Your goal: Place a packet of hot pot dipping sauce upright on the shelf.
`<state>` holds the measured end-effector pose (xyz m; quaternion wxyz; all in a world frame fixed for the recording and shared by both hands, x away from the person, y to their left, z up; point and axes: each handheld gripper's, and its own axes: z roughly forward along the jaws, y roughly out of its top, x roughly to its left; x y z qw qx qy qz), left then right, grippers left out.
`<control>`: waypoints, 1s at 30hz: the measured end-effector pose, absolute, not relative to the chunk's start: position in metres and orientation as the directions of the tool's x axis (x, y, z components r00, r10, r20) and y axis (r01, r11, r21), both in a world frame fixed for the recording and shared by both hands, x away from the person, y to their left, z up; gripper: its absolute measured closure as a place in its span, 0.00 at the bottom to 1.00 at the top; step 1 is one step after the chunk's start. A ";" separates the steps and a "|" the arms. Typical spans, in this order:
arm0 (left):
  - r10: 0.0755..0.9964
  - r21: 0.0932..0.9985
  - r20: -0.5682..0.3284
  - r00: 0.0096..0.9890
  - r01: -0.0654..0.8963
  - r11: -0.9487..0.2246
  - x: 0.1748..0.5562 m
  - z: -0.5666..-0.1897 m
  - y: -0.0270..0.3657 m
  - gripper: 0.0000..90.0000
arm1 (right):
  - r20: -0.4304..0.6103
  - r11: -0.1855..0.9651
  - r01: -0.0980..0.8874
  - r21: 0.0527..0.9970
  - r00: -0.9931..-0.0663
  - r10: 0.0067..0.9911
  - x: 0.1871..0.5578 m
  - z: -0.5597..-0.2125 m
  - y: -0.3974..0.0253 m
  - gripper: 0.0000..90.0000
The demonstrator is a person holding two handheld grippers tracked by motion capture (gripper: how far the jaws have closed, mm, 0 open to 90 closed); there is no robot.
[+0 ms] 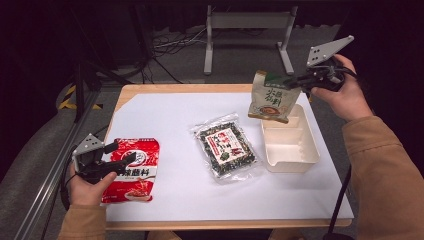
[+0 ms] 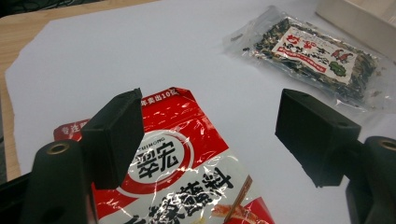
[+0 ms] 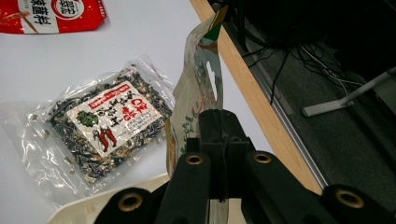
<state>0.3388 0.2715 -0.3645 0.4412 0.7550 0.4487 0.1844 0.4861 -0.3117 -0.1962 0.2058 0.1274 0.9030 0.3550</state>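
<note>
White paper covers most of our wooden tabletop (image 1: 125,92), and over the cream tray (image 1: 290,145) near its right edge our right gripper (image 1: 300,80) pinches the top of the green-and-white pouch (image 1: 270,97), which hangs clear of the tray, so we judge it about to go in. Our left gripper (image 1: 117,159) hangs with jaws spread wide over the red packet (image 1: 135,170) at the front-left corner, nothing grasped, while the clear seaweed bag (image 1: 227,147) lies mid-table; two packs seem left, with open paper between them.
</note>
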 end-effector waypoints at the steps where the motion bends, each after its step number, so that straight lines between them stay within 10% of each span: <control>1: 0.842 0.832 -0.120 0.525 0.517 -0.203 0.337 -0.365 0.273 0.27 | -0.286 0.718 0.081 0.692 -0.882 0.375 0.488 -0.197 -0.313 1.00; 30: 0.862 0.829 -0.116 0.494 0.526 -0.190 0.319 -0.369 0.281 0.27 | -0.348 0.764 0.093 0.638 -0.850 0.395 0.526 -0.217 -0.339 0.99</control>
